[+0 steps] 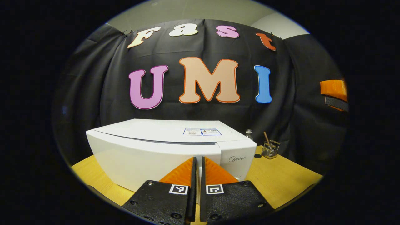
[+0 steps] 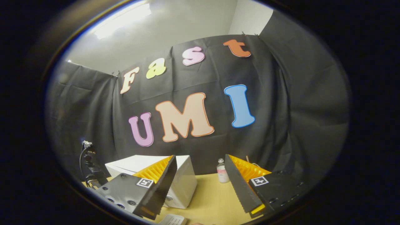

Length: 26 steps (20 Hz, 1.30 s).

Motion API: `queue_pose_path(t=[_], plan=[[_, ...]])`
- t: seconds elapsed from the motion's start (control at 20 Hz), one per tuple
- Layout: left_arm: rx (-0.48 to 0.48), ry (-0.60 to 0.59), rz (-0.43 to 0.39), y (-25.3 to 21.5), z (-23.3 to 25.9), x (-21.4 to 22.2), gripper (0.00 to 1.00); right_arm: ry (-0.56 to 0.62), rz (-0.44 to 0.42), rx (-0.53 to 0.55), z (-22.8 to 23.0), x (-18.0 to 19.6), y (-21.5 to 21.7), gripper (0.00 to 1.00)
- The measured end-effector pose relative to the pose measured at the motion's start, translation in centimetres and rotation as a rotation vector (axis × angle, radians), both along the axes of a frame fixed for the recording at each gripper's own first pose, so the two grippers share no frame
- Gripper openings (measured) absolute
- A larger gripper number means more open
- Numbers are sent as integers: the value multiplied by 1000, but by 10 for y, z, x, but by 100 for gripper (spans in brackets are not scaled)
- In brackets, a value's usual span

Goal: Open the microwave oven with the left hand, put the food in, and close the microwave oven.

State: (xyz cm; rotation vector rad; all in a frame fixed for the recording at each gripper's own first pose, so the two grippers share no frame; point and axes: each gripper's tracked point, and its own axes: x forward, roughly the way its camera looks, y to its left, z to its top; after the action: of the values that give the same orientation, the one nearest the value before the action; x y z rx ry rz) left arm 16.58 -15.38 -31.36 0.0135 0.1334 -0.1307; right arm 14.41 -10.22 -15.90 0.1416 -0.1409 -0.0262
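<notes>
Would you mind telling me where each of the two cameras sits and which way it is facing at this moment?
Left gripper view: rides on the left gripper, fingers nearly together, facing the white microwave oven head-on, door closed, on the wooden table; the other gripper shows far right.
Right gripper view: rides on the right gripper, fingers spread apart, tilted upward, to the microwave oven's right; a small bottle stands on the table.
Shared: microwave oven, table, the small bottle and the black cloth wall.

White microwave oven (image 1: 162,153) — door closed — upright on the wooden table (image 1: 281,181).
</notes>
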Motion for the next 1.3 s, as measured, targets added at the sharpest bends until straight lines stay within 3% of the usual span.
queue_pose_path(t=[0.3, 0.35, 0.4, 0.45, 0.55, 0.65, 0.75, 0.85, 0.9, 0.95, 1.1, 1.15, 1.25, 1.3], plan=[[-20, -15, 4, 1, 5, 9, 3, 15, 18, -25, -3, 3, 10, 91], [-19, 46, 19, 2, -7, 7, 3, 17, 26, -32, -4, 3, 15, 91], [-27, 7, 20, 2, -2, 10, 4, 18, 37, -37, -4, 2, 19, 96], [-30, 1, 4, -2, 6, 8, 2, 20, 50, -45, -4, 2, 26, 91], [-26, 8, 7, 0, 4, 5, 1, 19, 74, -67, -4, 2, 37, 91], [-29, 8, 6, 0, 5, 6, 1, 21, 87, -92, -4, 1, 46, 96], [-35, 8, -3, -1, 6, 5, 1, 27, 103, -116, -7, 1, 55, 91], [-55, 41, -8, -1, 3, 3, 1, 29, 121, -131, -7, 2, 65, 96], [-76, 61, -15, -2, 2, 1, 1, 24, 128, -138, -6, 2, 69, 91], [-98, 76, -20, -1, 3, -3, 2, 20, 132, -150, -6, 2, 73, 96], [-91, 96, -10, 22, 13, -18, 6, 25, 132, -183, -8, 3, 80, 96], [-75, 93, 0, 32, 18, -24, 8, 28, 138, -189, -9, 2, 83, 91], [-43, 77, 17, 49, 35, -34, 17, 38, 153, -199, -12, 1, 90, 96], [-40, 64, 20, 56, 45, -40, 29, 43, 160, -205, -13, 0, 92, 96]])
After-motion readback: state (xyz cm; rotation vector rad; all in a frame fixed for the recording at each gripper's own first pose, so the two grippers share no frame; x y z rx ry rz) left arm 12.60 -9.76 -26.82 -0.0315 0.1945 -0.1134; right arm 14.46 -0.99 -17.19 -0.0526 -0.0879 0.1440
